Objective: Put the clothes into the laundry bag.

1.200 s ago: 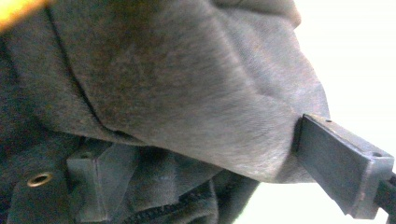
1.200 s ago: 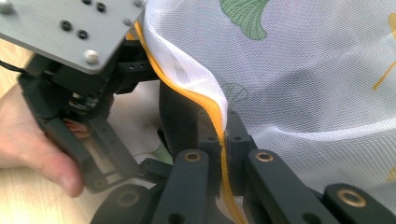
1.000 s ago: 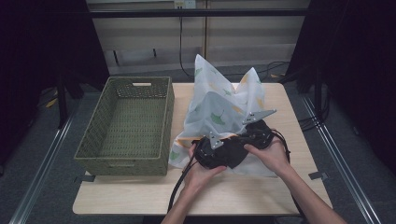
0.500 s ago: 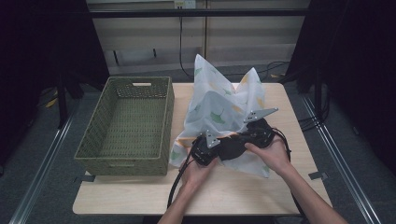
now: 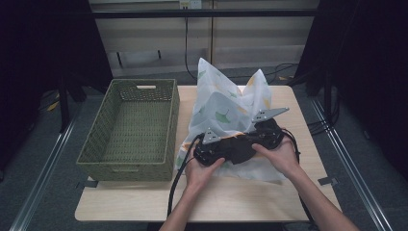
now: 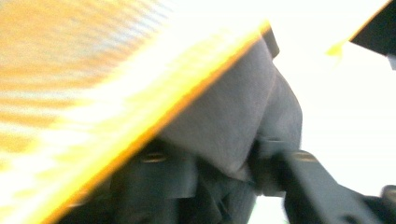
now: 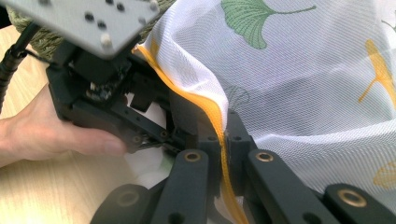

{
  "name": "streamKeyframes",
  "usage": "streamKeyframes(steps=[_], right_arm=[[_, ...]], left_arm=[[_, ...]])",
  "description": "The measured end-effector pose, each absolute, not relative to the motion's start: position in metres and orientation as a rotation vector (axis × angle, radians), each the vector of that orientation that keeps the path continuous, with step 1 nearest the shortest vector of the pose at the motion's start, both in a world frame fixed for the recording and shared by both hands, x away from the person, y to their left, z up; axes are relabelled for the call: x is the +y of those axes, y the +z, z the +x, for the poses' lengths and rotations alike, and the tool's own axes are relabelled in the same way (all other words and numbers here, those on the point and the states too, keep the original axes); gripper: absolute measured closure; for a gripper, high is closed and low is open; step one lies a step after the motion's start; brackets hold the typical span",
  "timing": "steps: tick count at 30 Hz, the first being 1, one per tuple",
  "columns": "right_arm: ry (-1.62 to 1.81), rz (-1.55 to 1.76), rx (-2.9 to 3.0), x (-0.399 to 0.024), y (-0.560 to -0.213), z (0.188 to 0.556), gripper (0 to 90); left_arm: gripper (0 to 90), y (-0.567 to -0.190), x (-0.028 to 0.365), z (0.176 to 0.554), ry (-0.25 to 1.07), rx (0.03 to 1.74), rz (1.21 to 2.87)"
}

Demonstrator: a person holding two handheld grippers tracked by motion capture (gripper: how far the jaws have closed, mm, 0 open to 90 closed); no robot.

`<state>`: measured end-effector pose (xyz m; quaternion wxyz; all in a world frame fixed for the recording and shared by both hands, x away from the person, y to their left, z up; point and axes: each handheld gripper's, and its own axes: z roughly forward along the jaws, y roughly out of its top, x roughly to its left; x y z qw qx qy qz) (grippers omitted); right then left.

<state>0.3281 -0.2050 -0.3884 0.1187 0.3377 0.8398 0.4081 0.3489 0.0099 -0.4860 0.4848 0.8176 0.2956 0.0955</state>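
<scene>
Right gripper view: right tongs (image 7: 223,140) clenched on mesh bag's (image 7: 299,84) orange hem | left tongs (image 7: 180,123): grip unclear, jaws reopening

Lab or recording studio, not home. Small pale wooden desk (image 5: 144,202) stands alone on grey floor (image 5: 43,192), floor rails (image 5: 45,166) at both sides. Black curtains (image 5: 43,43) hang left and right, closing off space. Plain pale wall panel (image 5: 144,43) behind, with socket (image 5: 188,4) near top and cables (image 5: 284,70) trailing across floor. Camera fixed overhead; bare, staged setup.
</scene>
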Motion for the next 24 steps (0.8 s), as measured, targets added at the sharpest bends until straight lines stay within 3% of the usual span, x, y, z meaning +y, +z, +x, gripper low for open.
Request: streamKeyframes(steps=[3, 8, 17, 19, 20, 21, 22, 24], right_arm=[[1.194, 0.986, 2.463, -0.204, -0.389, 0.329, 88.9], [1.182, 0.984, 2.464, -0.203, -0.390, 0.328, 88.8], [1.168, 0.995, 2.472, -0.204, -0.393, 0.328, 88.9], [1.169, 0.994, 2.478, -0.204, -0.394, 0.328, 88.9], [1.160, 0.993, 2.476, -0.203, -0.394, 0.327, 88.9], [1.163, 0.988, 2.477, -0.202, -0.394, 0.327, 88.9], [1.163, 0.987, 2.478, -0.201, -0.393, 0.326, 88.9], [1.167, 0.984, 2.472, -0.200, -0.391, 0.326, 88.9]], left_arm=[[67.0, -0.489, 0.004, 0.348, 0.338, 0.713, 2.075], [49.7, -0.500, -0.003, 0.351, 0.333, 0.780, 2.106], [40.6, -0.508, -0.009, 0.346, 0.452, 0.751, 2.145], [43.5, -0.509, -0.009, 0.347, 0.427, 0.772, 2.124], [69.1, -0.509, -0.007, 0.348, 0.462, 0.749, 2.149], [79.7, -0.509, -0.007, 0.347, 0.479, 0.744, 2.160], [85.6, -0.508, -0.007, 0.348, 0.474, 0.751, 2.152], [87.4, -0.507, -0.007, 0.348, 0.484, 0.773, 2.130]])
